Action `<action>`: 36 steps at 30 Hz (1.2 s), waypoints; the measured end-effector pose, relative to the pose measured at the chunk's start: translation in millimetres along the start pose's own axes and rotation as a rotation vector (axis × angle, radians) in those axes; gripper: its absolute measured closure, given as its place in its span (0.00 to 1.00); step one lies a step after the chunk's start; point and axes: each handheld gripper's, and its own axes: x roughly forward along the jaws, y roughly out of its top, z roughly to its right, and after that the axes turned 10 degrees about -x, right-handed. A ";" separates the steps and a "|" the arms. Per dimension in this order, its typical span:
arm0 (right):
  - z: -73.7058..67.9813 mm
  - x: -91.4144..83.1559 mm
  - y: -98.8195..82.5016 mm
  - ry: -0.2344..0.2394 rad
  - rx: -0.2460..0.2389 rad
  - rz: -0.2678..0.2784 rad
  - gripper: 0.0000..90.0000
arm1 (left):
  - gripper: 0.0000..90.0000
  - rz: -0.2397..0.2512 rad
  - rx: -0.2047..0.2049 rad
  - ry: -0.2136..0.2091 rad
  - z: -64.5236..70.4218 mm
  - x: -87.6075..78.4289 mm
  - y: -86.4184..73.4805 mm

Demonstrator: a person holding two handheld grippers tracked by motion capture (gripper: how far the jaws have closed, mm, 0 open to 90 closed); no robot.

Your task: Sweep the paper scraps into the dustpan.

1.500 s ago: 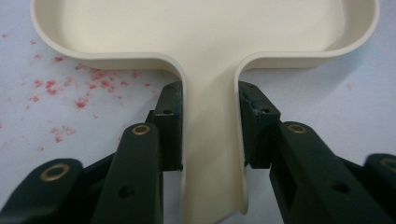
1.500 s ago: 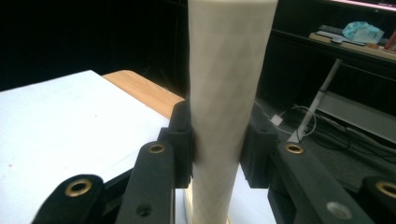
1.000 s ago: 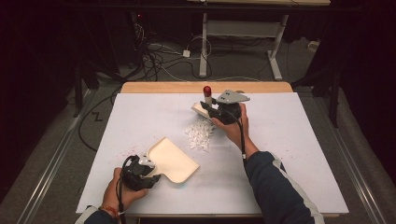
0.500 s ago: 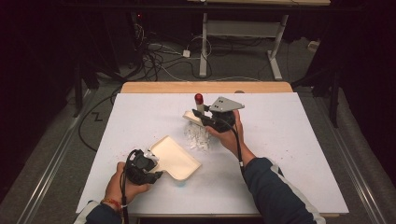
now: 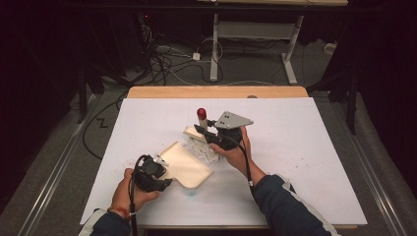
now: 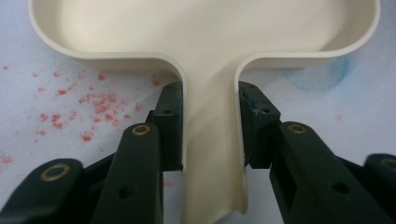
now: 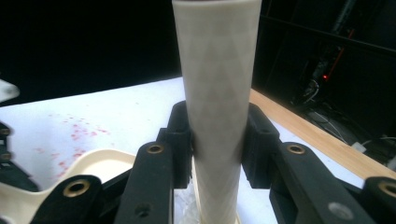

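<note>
A cream dustpan point(image 5: 186, 167) lies flat on the white table, and my left gripper point(image 5: 158, 173) is shut on its handle point(image 6: 212, 154), one pad on each side. The pan's tray point(image 6: 210, 28) opens away from the jaws. My right gripper point(image 5: 202, 132) is shut on the cream handle point(image 7: 217, 93) of a small brush, which stands upright with its red tip point(image 5: 201, 113) on top. The brush head point(image 5: 193, 132) rests by a heap of white scraps point(image 5: 205, 150) just off the pan's far edge. From the right gripper view, the pan point(image 7: 100, 163) lies low at the left.
Red specks point(image 6: 88, 100) dot the table cover left of the pan's handle, and a faint blue stain point(image 6: 322, 77) sits at its right. A wooden strip point(image 5: 216, 92) edges the table's far side. Beyond it are cables point(image 5: 172, 54) and a desk frame point(image 5: 255, 34) on the floor.
My right gripper has carried the brush left and nearer to the pan, pushing the white scraps up to the pan's far edge. The left gripper and the pan have hardly moved.
</note>
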 end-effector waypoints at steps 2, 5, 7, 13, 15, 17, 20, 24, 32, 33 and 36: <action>-7.7 -1.1 1.5 0.019 -0.009 0.007 0.77 | 0.71 -0.005 0.006 0.006 -0.1 1.2 1.4; -15.0 -2.7 3.5 0.046 -0.003 0.026 0.77 | 0.71 -0.008 0.002 0.003 0.0 2.8 2.3; -20.7 -2.8 6.0 0.065 -0.004 0.034 0.78 | 0.71 -0.011 0.001 0.003 -0.1 4.5 3.6; -33.0 -2.3 13.8 0.100 -0.024 0.050 0.78 | 0.71 -0.019 0.005 0.009 1.0 7.3 6.6; -35.3 -1.9 16.9 0.104 -0.022 0.058 0.78 | 0.71 -0.016 0.000 0.011 1.4 8.2 6.3; -36.3 -2.1 20.4 0.107 -0.028 0.062 0.78 | 0.71 -0.019 0.004 0.010 1.1 8.0 5.8; -33.8 -6.0 25.6 0.090 -0.041 0.072 0.78 | 0.71 -0.018 0.004 0.010 1.1 8.9 4.9; -24.0 -17.9 31.1 0.062 -0.028 0.104 0.78 | 0.71 -0.022 0.010 0.012 1.1 9.9 3.4; -5.5 -57.7 41.0 0.004 0.011 0.115 0.78 | 0.71 -0.025 0.017 0.014 2.1 9.4 1.7; -3.9 -61.8 41.1 -0.006 0.009 0.114 0.78 | 0.71 -0.024 0.017 0.015 2.1 9.3 1.6; -1.7 -73.3 38.3 -0.015 0.006 0.080 0.78 | 0.71 -0.022 0.015 0.016 2.7 9.0 0.5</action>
